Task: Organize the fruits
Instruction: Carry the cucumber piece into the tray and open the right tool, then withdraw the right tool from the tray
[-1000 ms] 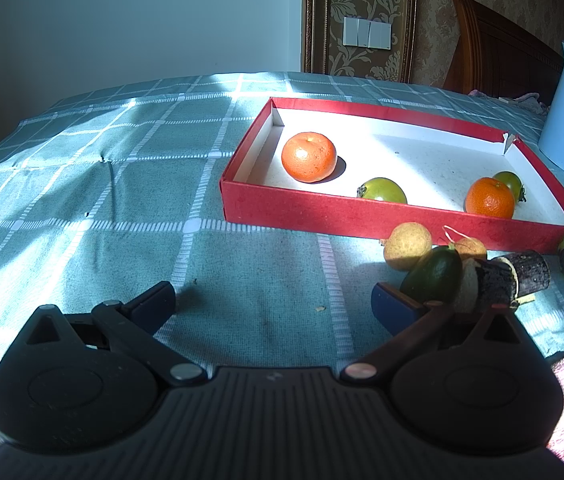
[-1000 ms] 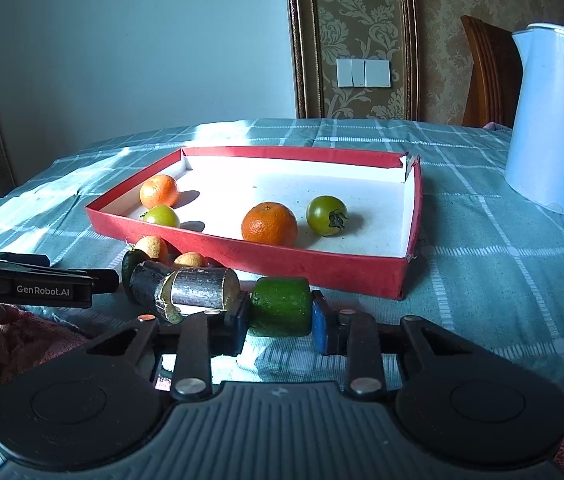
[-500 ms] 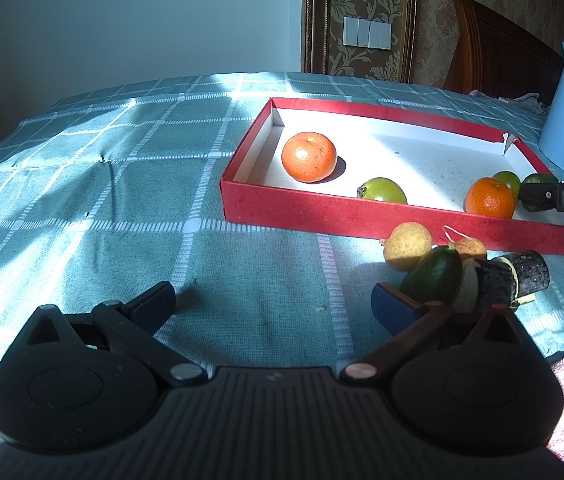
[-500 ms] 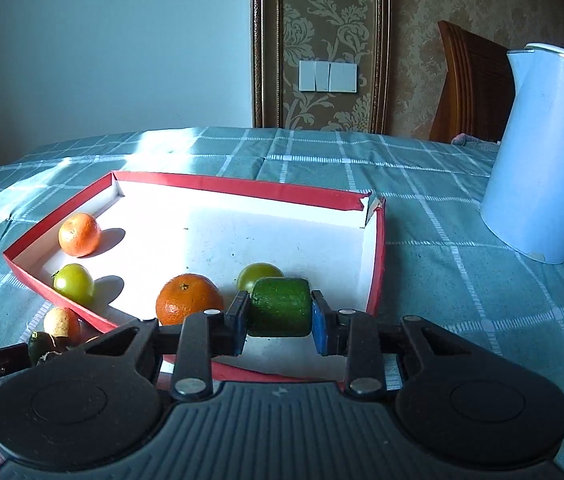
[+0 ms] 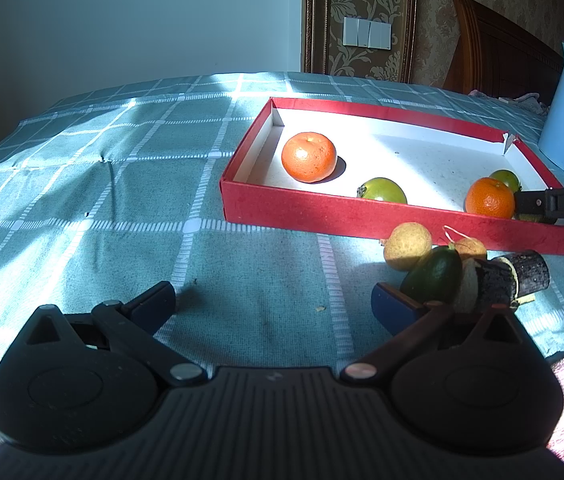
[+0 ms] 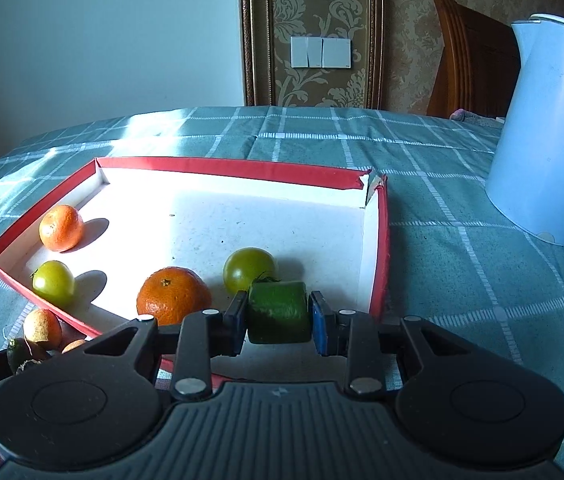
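While my left gripper (image 5: 274, 300) gapes empty, my right gripper (image 6: 278, 318) has just loosened around the green fruit (image 6: 278, 312), above the red tray (image 6: 381, 248).

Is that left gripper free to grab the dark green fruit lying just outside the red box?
Probably yes: the left gripper is open and empty, and the dark green fruit lies just beyond its right finger.
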A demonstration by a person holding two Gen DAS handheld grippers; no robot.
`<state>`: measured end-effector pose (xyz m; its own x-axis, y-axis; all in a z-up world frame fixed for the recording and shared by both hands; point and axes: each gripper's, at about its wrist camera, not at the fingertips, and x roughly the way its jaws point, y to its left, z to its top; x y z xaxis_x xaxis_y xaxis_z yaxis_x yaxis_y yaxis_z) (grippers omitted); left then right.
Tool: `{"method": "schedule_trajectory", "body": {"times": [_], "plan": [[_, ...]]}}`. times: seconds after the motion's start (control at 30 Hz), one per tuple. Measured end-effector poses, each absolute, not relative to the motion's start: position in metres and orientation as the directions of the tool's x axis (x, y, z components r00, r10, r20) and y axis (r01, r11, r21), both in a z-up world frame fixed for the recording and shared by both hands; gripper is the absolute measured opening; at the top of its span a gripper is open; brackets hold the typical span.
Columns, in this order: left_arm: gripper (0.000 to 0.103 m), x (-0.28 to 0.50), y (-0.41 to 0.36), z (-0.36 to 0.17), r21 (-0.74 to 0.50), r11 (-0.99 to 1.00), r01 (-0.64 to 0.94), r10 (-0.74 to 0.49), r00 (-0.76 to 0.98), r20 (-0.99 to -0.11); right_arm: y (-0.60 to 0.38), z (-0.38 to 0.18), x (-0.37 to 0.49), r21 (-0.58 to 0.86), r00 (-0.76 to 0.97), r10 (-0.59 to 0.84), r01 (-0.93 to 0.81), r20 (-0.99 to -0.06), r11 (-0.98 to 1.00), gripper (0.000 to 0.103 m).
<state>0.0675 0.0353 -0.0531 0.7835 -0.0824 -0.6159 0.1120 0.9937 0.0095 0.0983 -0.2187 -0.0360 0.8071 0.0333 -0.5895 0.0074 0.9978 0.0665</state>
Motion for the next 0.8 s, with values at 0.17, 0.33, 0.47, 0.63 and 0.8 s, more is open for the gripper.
{"method": "schedule_trajectory", "body": {"times": [0.17, 0.33, 0.47, 0.63, 0.8], "plan": [[0.103, 0.068, 0.035, -0.053, 0.01, 0.994, 0.112, -0.082, 0.783, -0.616, -0.219, -0.025, 0.074, 0.051, 0.861, 0.007, 0.022, -0.509, 0.998, 0.074], [0.103, 0.066, 0.036, -0.053, 0.002, 0.993, 0.116, -0.09, 0.784, -0.614, -0.216, -0.018, 0.039, 0.058, 0.896, 0.05, -0.027, -0.441, 0.998, 0.074], [0.103, 0.062, 0.031, -0.053, 0.006, 0.987, 0.161, -0.124, 0.782, -0.611, -0.213, -0.025, 0.018, 0.053, 0.922, 0.061, -0.044, -0.383, 0.998, 0.074], [0.103, 0.053, 0.02, -0.051, 0.047, 0.981, 0.188, -0.125, 0.801, -0.585, -0.213, -0.027, 0.009, 0.06, 0.945, 0.065, -0.048, -0.322, 0.997, 0.074], [0.103, 0.048, 0.016, -0.049, 0.049, 0.98, 0.192, -0.13, 0.806, -0.577, -0.213, -0.031, 0.014, 0.062, 0.935, 0.07, -0.051, -0.348, 0.997, 0.074]]}}
